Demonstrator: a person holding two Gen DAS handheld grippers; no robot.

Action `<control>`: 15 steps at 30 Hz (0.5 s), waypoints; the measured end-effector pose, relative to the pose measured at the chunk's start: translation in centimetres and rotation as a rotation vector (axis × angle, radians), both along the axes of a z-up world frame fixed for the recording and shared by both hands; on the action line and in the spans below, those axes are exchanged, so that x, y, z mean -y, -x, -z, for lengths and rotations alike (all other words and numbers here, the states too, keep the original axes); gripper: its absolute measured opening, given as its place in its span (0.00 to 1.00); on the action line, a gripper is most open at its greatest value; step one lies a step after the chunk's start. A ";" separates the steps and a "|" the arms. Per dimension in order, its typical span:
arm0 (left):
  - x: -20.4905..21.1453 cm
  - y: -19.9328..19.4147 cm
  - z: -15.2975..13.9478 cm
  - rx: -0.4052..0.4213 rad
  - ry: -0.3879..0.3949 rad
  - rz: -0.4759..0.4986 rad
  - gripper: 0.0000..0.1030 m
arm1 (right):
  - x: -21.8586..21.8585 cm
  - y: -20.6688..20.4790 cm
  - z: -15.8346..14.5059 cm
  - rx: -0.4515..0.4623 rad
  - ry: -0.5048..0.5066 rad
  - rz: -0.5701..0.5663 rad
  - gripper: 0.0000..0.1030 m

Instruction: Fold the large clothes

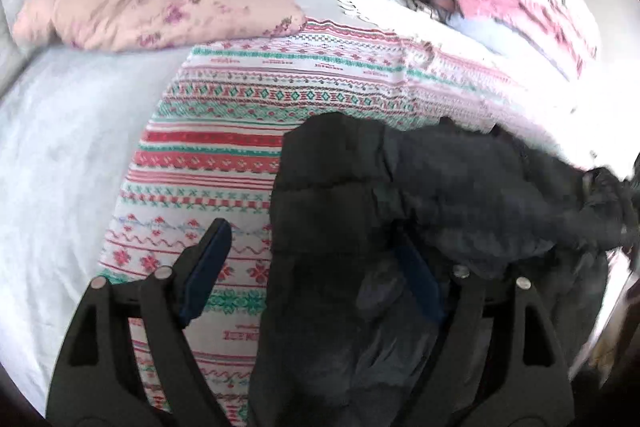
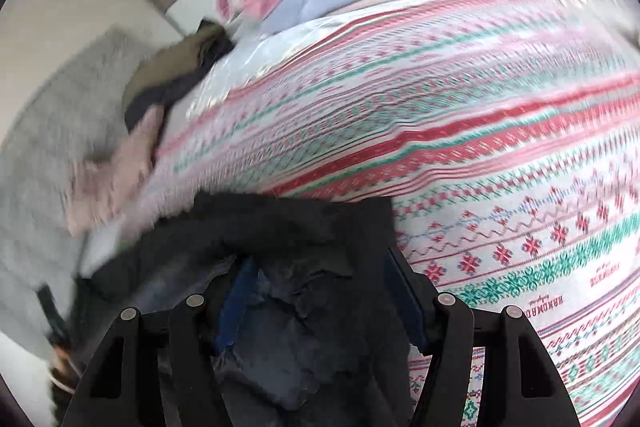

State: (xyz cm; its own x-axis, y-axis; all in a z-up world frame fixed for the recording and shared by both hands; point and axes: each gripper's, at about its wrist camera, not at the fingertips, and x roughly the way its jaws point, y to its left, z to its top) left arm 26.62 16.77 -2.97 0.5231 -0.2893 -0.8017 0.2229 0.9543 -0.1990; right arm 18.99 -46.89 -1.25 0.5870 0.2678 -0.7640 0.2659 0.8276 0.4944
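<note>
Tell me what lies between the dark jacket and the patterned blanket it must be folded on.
Nothing visible does: the dark jacket hangs over open patterned blanket. The pink floral quilt sits farther back.

Bright, blown-out (right view motion-blurred).

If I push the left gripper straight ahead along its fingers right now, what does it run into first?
The black puffer jacket: it already drapes across the left gripper, covering its right finger, so any advance pushes into it at once. Beyond lies the patterned blanket on the bed; depth there is unclear.
</note>
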 end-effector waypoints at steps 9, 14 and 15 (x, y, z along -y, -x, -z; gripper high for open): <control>-0.7 -1.1 0.4 -0.018 0.232 0.016 0.50 | 0.6 1.2 1.4 0.101 -0.114 -0.055 0.63; 0.4 -1.9 -1.0 0.025 0.318 -0.007 0.12 | -0.9 -0.7 0.4 0.162 -0.047 -0.051 0.06; 0.3 -2.0 -1.5 0.052 0.324 -0.029 0.11 | -1.3 -1.2 0.2 0.155 -0.009 -0.041 0.06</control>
